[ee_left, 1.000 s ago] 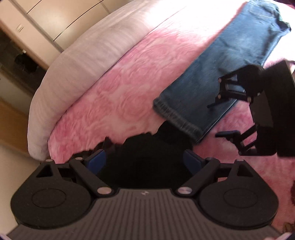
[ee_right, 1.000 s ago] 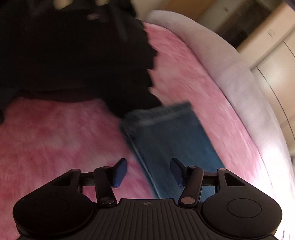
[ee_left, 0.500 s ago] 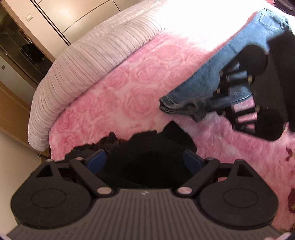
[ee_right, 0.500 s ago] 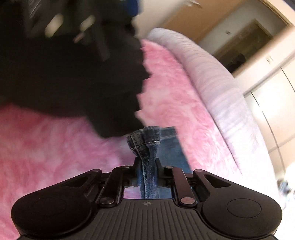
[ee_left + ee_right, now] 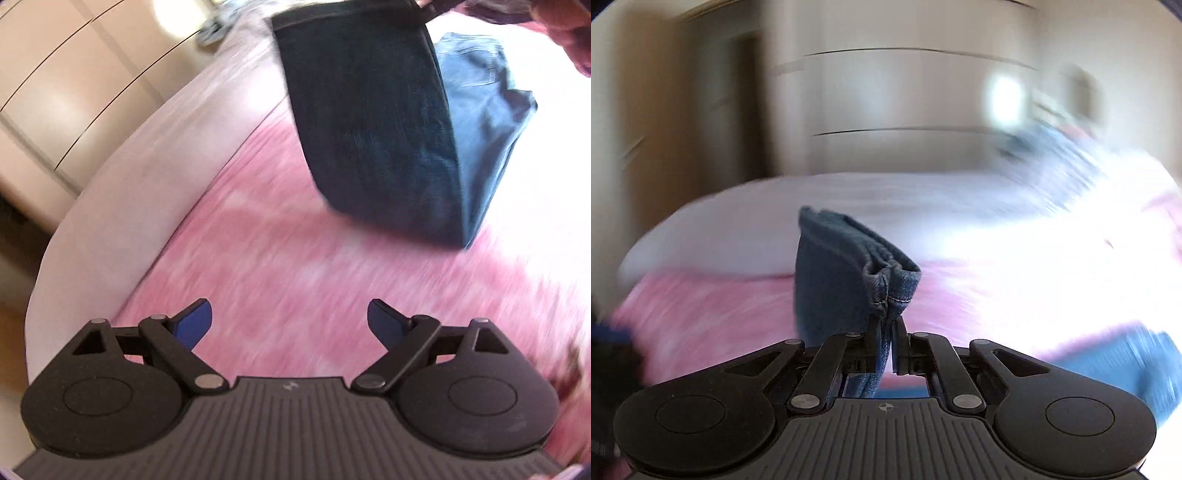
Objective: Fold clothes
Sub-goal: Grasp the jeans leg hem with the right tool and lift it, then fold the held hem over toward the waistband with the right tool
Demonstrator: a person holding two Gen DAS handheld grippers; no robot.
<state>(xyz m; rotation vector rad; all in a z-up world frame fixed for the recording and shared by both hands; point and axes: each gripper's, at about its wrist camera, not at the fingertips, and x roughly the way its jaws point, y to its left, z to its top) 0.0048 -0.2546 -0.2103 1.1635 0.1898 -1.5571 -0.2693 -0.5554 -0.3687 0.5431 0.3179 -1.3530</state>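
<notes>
A pair of blue jeans lies on the pink bedspread, its leg end lifted high and doubling back over the waist part. In the right wrist view my right gripper is shut on the jeans' hem, which stands up between the fingers. My left gripper hovers open over bare pink bedspread, well short of the jeans, with nothing between its blue pads. Both views are blurred by motion.
A pale lilac bed cover borders the pink spread at the left. Beige wardrobe doors stand beyond the bed. Part of a hand shows at the top right of the left wrist view.
My right gripper closed on the jeans' hem and lifted the leg up and over. The black garment that lay before my left gripper is out of view; that gripper now faces bare bedspread.
</notes>
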